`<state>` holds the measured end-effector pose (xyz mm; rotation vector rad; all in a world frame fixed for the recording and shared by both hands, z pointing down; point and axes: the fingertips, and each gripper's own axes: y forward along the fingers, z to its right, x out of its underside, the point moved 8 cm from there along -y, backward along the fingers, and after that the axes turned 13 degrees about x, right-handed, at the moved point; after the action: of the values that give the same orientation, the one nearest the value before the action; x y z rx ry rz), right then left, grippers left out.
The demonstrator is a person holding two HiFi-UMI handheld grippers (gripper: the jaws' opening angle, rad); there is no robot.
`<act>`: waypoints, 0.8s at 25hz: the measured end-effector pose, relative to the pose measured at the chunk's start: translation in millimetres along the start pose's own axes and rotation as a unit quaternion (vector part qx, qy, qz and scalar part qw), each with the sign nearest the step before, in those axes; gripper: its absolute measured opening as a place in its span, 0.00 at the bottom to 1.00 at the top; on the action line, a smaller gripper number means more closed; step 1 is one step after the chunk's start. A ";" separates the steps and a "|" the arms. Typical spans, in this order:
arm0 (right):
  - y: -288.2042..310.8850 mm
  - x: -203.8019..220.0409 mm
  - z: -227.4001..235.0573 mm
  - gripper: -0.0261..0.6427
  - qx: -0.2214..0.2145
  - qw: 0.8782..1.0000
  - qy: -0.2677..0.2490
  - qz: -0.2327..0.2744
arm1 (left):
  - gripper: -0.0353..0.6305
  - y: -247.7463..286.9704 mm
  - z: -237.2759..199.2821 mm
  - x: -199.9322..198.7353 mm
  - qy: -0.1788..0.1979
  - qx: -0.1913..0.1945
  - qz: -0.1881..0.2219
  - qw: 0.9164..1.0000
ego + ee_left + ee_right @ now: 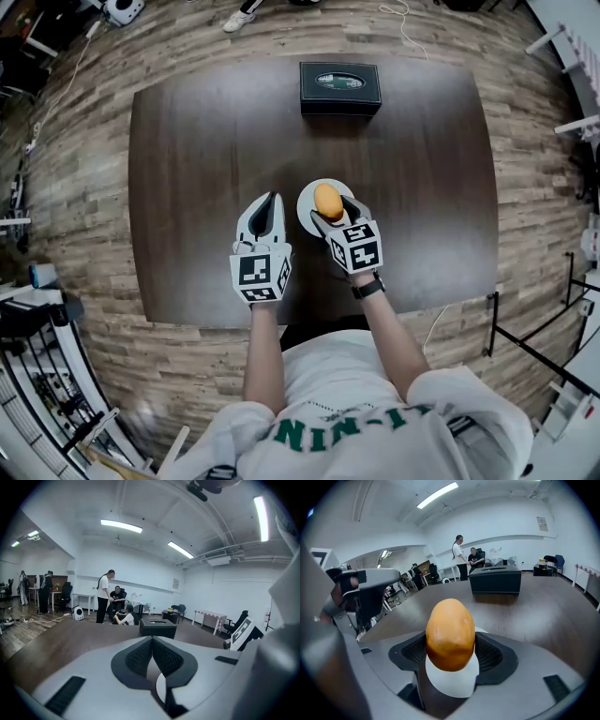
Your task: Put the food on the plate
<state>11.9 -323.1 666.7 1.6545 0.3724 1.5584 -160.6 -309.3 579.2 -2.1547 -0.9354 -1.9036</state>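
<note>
Big dark wooden table point(187, 141) fills the middle of the head view, with a black box point(339, 88) at its upper centre edge. The left gripper point(270, 199) sits just left of centre, jaws closed together with nothing in them. The right gripper point(333, 212) is clamped on what looks like a potato point(327, 200), held over the small white plate point(306, 200) at mid-table. Can't tell if the potato touches the plate.

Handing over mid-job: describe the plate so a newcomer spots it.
On the dark table, look on the person's side of the black box. The plate is the small disc under the orange food held by the right gripper, the only round white thing there.
</note>
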 end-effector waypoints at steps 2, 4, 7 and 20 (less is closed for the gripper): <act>7.4 8.8 -1.2 0.51 0.000 1.000 0.000 -0.014 | 0.08 1.2 -3.4 6.7 -0.005 -0.002 -0.006 1.000; 13.3 15.2 -1.4 0.51 0.001 1.000 0.000 -0.024 | 0.08 2.9 -5.8 12.7 -0.009 -0.003 -0.011 1.000; 20.5 21.6 -0.1 0.51 0.007 0.999 0.001 -0.035 | 0.08 6.3 -7.3 20.4 -0.014 -0.002 -0.017 1.000; 31.0 38.0 4.9 0.56 0.011 0.998 0.010 -0.064 | 0.08 11.5 -0.4 31.9 -0.022 0.004 -0.027 0.999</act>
<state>14.2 -317.7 715.6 1.6019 0.4981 1.4816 -154.4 -307.0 612.5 -2.1977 -1.0171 -1.8779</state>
